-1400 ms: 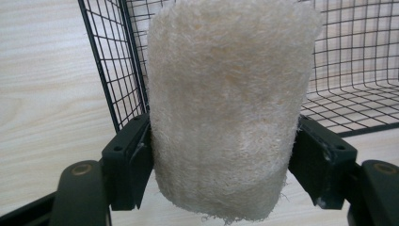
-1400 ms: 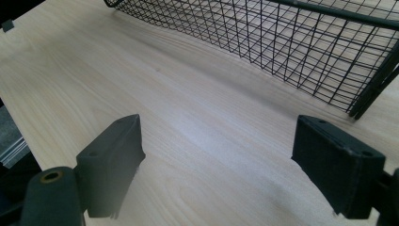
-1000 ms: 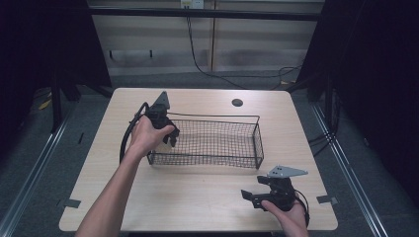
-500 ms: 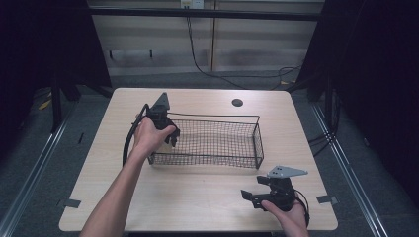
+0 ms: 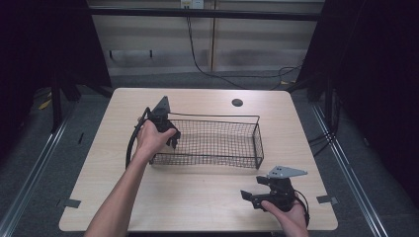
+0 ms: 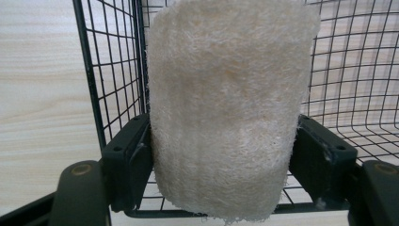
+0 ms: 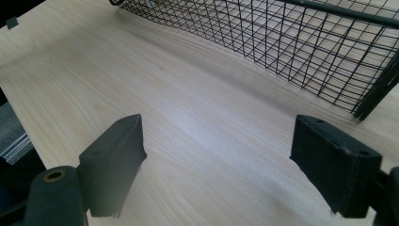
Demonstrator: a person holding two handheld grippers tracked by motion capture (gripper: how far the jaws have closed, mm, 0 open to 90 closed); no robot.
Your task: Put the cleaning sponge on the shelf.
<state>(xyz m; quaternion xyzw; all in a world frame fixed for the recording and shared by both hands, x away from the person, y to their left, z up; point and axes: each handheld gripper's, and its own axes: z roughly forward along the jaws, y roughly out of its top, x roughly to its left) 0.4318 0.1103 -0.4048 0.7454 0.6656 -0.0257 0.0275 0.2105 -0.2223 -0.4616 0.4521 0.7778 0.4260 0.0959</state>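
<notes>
Two grippers, no visible change over the last second: left gripper (image 6: 221, 155) clamps loofah pad (image 6: 226, 108) at basket (image 5: 212, 143) left-centre, right gripper (image 7: 235, 160) agape lower right, release likely pending.

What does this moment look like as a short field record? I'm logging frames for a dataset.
surface: light wooden table
container: black wire basket, near the table's middle
left tongs: shut on a pale fibrous loofah sponge, at the basket's left end
right tongs: open, nothing between the jaws, low over the table's near right part
</notes>
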